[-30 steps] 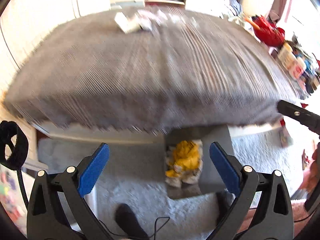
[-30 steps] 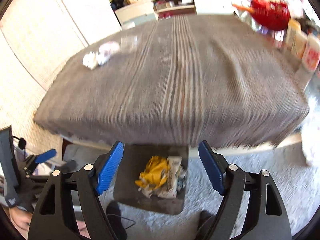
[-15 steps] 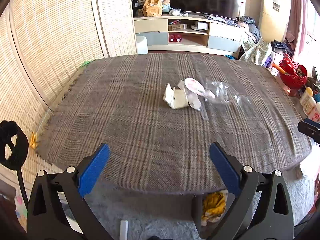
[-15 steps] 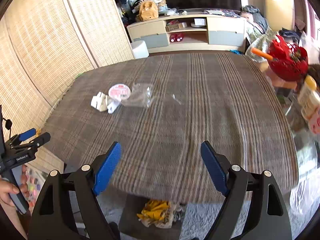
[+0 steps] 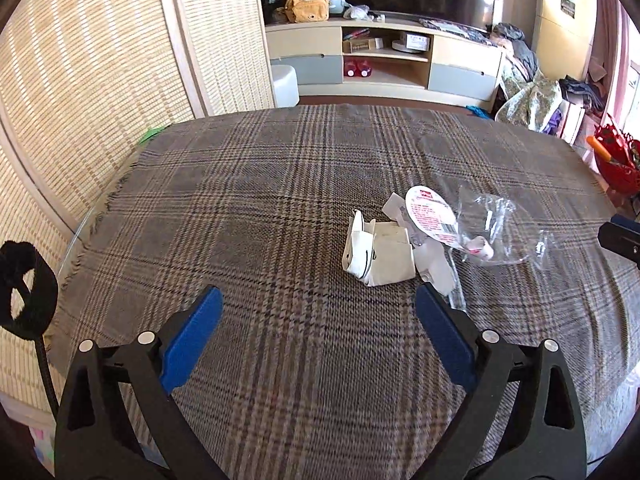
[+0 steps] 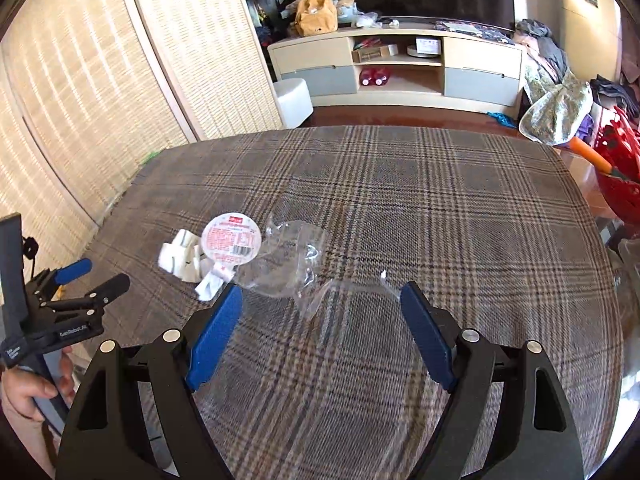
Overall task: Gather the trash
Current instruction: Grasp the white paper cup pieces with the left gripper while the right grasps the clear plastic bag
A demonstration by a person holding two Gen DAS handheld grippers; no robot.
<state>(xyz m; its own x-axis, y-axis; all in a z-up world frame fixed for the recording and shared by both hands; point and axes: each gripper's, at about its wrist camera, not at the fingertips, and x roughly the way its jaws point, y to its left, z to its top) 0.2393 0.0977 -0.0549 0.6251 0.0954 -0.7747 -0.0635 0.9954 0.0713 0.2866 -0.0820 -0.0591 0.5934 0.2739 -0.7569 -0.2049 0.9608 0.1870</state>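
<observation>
While both grippers are held low over a table draped in a plaid cloth (image 5: pixel 248 208), the remaining trash is seen gathered in one small cluster near the middle of the cloth. A folded white paper carton (image 5: pixel 378 254) lies at the left of the cluster, a round printed lid (image 6: pixel 231 237) is propped against it, and crumpled clear plastic wrap (image 6: pixel 288 264) spreads to the right, with a thin transparent strip trailing toward the near edge.

The left gripper (image 5: pixel 318 332) is seen with its blue-padded jaws spread wide and nothing between them, the carton lying just beyond its tips. The right gripper (image 6: pixel 320 324) is likewise spread and empty, the clear wrap lying just ahead of its left finger.

Trouble is judged most likely from the plastic: being thin, glossy and almost invisible against the pattern, it could be pinched only at a corner and slip free, or be pushed along the cloth instead of lifted. The loose cloth itself could be caught and dragged. Because the pieces overlap, the lid could be knocked aside when the carton is taken.

Open cloth is available on every side of the cluster. A woven screen (image 5: pixel 80 120) stands close along the table's left edge, and a red basket (image 6: pixel 618 184) sits beyond the right edge.
</observation>
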